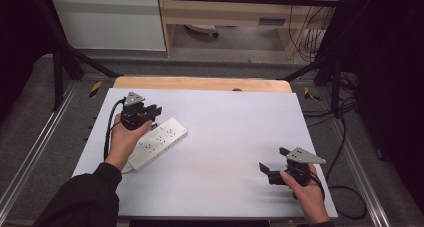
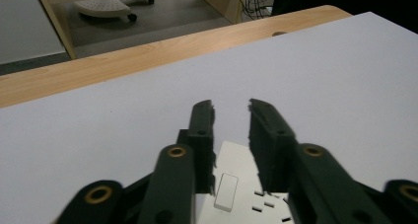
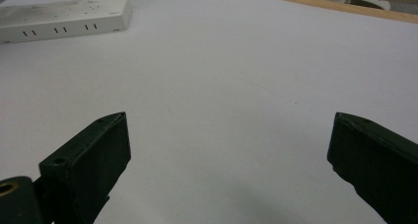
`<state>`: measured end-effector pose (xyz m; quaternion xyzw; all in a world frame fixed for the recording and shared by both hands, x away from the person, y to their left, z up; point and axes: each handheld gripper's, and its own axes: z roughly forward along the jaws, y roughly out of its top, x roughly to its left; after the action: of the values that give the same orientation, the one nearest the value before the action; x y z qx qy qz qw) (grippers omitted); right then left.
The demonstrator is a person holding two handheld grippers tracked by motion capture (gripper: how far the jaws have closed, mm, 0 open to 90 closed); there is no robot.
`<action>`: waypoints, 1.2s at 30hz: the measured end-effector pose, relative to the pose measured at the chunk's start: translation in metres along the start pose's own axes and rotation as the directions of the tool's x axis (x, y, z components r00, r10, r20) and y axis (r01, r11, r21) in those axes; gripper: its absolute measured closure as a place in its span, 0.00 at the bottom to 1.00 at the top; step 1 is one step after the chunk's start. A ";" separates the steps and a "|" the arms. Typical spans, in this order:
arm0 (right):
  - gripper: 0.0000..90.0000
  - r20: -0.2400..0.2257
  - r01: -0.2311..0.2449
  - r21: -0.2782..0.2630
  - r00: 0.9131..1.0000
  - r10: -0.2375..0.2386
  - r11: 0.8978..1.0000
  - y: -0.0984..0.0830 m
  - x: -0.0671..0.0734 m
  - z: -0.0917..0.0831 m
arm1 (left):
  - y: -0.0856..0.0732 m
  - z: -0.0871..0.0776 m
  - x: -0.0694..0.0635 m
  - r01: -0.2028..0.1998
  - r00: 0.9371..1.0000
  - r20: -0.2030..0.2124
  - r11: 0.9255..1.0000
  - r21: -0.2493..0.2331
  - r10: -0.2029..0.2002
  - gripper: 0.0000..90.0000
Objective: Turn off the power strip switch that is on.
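Nearest, right black two-jaw gripper [image 1: 274, 173] parked over bare white table sheet [image 1: 235, 137], jaws spread wide, holding nothing, likely waiting; farther left, left gripper [image 1: 150, 112] hovering above white plastic power strip [image 1: 159, 141], jaws narrowly parted, seemingly positioned for its rocker switch [image 2: 226, 192]

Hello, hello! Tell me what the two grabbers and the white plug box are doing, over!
Left gripper open, above the white plastic power strip, holding nothing. Right gripper open wide over bare white table. Nothing in the way.
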<state>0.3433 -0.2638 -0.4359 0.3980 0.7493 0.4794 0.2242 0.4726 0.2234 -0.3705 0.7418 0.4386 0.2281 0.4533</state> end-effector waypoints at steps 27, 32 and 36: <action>0.04 -0.005 -0.002 0.004 1.000 0.003 1.000 0.000 0.001 0.001 | -0.022 0.015 0.006 0.002 1.000 0.010 0.998 0.068 -0.003 1.00; 0.04 -0.007 0.001 0.001 1.000 -0.001 1.000 0.000 0.001 0.000 | -0.025 0.016 0.007 0.008 1.000 0.011 0.997 0.080 -0.008 1.00; 0.04 -0.007 0.002 0.002 1.000 -0.002 1.000 0.000 0.001 0.000 | -0.028 0.016 0.008 0.008 1.000 0.010 0.996 0.092 -0.009 1.00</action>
<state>0.3429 -0.2629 -0.4359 0.3957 0.7510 0.4799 0.2216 0.4760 0.2283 -0.4034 0.7611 0.4494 0.2018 0.4220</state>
